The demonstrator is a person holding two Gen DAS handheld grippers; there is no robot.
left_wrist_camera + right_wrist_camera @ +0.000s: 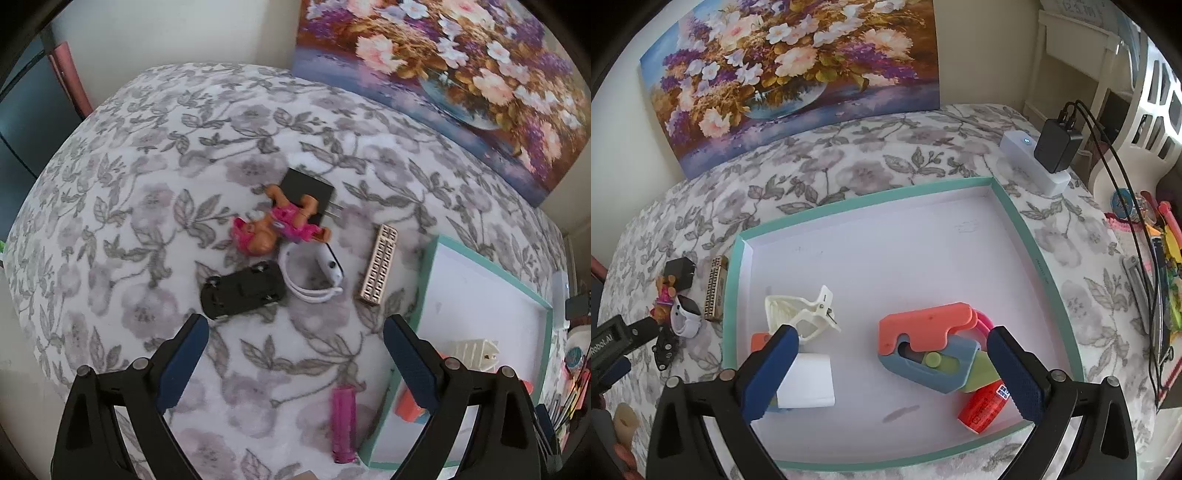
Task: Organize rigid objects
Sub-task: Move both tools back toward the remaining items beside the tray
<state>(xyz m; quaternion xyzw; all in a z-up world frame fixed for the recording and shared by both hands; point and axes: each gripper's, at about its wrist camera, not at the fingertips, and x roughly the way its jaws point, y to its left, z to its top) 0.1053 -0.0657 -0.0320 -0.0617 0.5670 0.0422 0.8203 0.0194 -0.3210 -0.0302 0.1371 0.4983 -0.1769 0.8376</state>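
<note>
Over the floral bedspread, my left gripper (295, 325) stands open with nothing between its fingers. Just beyond it lie a black toy car (242, 291), a white smartwatch (314, 275), a pink doll (280, 221) resting on a black charger (308, 190), and a beige ridged bar (380, 266). A pink cylinder (343, 422) lies near the teal-rimmed tray (424, 295). My right gripper (892, 332) hangs open above the tray (871, 201). A coral, blue and green toy (931, 350) lies under it, untouched by the pads. Also in the tray are a red tube (984, 406), a white clip (801, 314) and a white block (809, 380).
A flower painting (790, 70) leans on the wall behind the bed. A white power strip with a black adapter (1056, 146) sits at the back right. Pens and other clutter (1163, 266) lie along the right edge. A beige candle (624, 424) stands at the lower left.
</note>
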